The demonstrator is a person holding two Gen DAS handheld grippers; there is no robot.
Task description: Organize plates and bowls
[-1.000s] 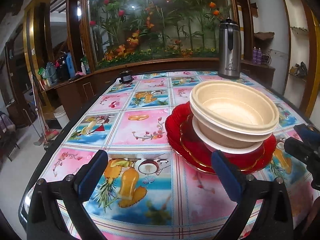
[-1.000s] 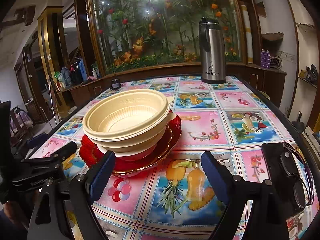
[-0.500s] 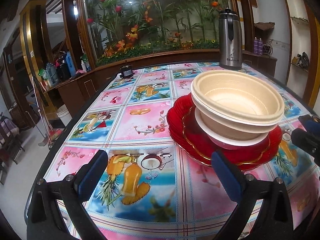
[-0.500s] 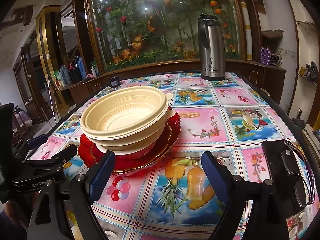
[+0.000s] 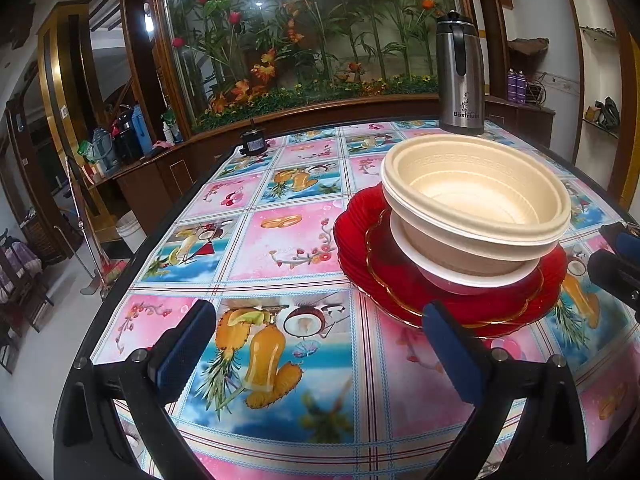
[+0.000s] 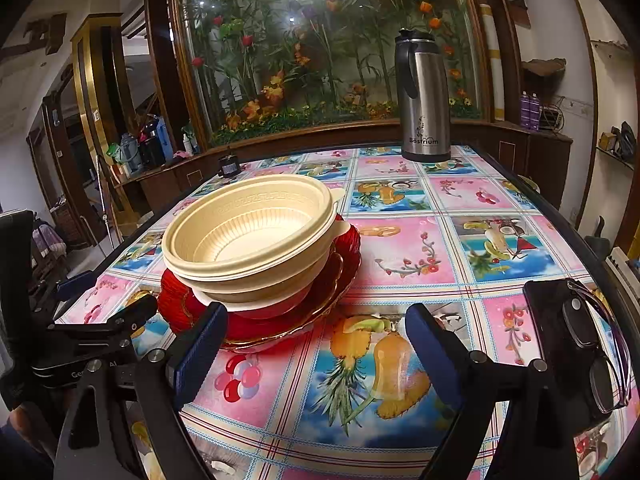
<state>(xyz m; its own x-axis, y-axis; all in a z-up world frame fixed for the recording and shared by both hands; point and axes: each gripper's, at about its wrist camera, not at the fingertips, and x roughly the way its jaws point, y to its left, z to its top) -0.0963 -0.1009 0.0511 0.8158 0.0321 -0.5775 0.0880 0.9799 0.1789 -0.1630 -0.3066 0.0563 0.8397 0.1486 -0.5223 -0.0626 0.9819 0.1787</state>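
A stack stands on the flowered tablecloth: cream bowls [image 5: 476,200] nested on a white bowl [image 5: 460,280], all on red gold-rimmed plates [image 5: 400,280]. My left gripper [image 5: 316,316] hangs open in front of the stack and to its left, with only tablecloth between its blue pads. In the right wrist view the cream bowls [image 6: 248,232] and red plates [image 6: 344,272] lie ahead on the left. My right gripper [image 6: 316,320] is open, its jaws opening a little further, with nothing between them. Its left pad stands just in front of the plate rim.
A steel thermos jug [image 6: 424,100] stands at the table's far edge. A black case with glasses [image 6: 580,344] lies near the right edge. A small black object [image 5: 254,144] sits at the far left corner. The table's dark rim [image 5: 132,264] drops to the floor on the left.
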